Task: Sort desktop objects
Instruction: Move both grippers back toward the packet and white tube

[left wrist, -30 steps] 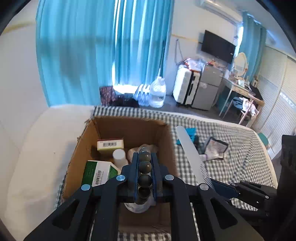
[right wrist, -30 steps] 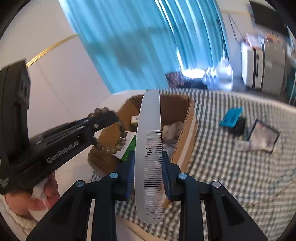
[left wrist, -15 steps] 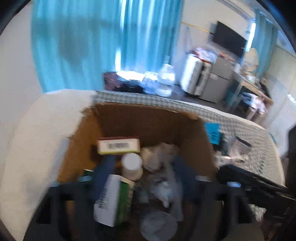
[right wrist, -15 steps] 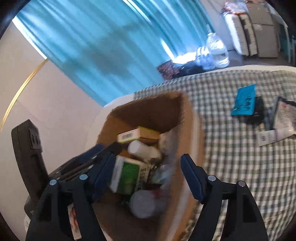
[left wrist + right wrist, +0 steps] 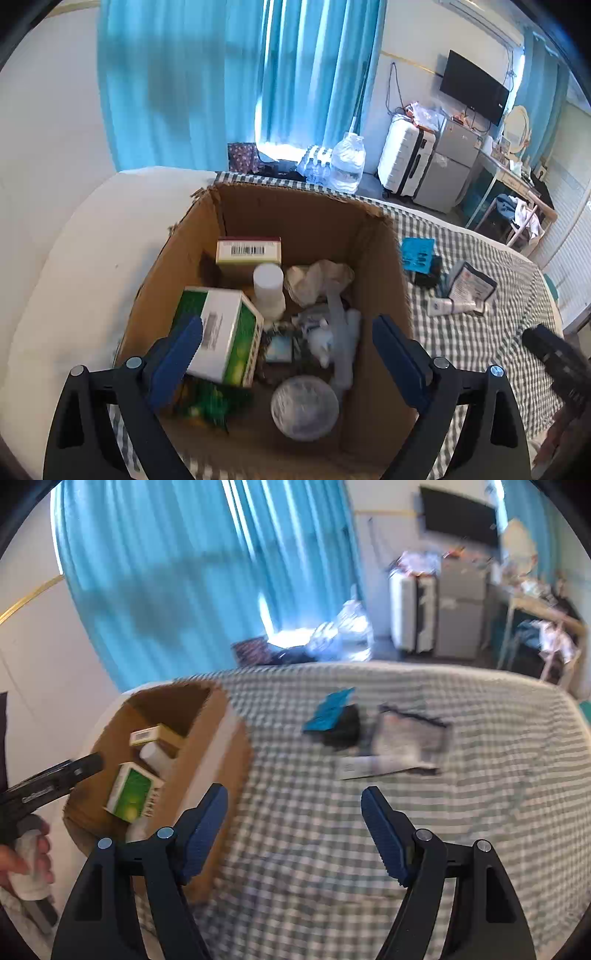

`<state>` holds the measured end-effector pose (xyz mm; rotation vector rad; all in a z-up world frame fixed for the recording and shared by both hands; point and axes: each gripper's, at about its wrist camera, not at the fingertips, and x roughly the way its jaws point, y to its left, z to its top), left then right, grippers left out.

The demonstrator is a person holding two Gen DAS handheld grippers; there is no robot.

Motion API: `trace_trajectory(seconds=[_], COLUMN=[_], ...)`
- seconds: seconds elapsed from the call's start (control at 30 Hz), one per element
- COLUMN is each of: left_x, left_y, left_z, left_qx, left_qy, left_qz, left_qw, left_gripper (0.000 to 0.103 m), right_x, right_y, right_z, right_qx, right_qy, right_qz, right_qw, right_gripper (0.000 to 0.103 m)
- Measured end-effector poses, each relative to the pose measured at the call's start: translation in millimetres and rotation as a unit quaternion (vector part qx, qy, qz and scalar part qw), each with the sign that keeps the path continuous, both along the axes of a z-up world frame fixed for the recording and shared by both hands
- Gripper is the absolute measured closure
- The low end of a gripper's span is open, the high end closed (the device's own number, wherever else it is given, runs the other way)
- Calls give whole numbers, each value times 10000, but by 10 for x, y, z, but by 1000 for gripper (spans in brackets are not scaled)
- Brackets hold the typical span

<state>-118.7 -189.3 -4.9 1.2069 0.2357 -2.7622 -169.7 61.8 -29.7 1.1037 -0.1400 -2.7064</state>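
Observation:
A brown cardboard box (image 5: 380, 258) stands on the checked cloth and holds several items: a green and white carton (image 5: 221, 332), a barcoded box (image 5: 248, 251), a white bottle (image 5: 268, 288) and a round lid (image 5: 304, 408). My left gripper (image 5: 288, 354) is open and empty above the box. My right gripper (image 5: 295, 823) is open and empty over the cloth, right of the box (image 5: 221, 753). On the cloth lie a blue card (image 5: 328, 709), a black item (image 5: 343, 727), a dark pouch (image 5: 410, 734) and a white tube (image 5: 376, 766).
The checked cloth (image 5: 480, 775) covers a round table with a white edge (image 5: 74, 258) at the left. Beyond stand blue curtains, a large water bottle (image 5: 347, 162), a white suitcase (image 5: 404, 162) and a desk.
Both grippers have opened. The bead bracelet has left the left gripper and the white comb has left the right one. The right gripper has swung right, away from the box.

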Motion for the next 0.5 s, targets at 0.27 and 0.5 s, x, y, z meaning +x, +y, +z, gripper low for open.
trace_trajectory(seconds=[0.27,0.5], left_x=[560,764], left_y=[531,1134], left_z=[340,442], left_qx=[-198,-189], left_qy=[348,538], left_qz=[175,65], left_qw=[9990,9984], left_gripper=[0,0], right_x=[664,1118], right_y=[562,938], right_z=[495,767], right_qx=[206,63], right_qy=[727,1293], right_qz=[-371,-136], right_qw=[9965,9915], right_gripper=[17,3])
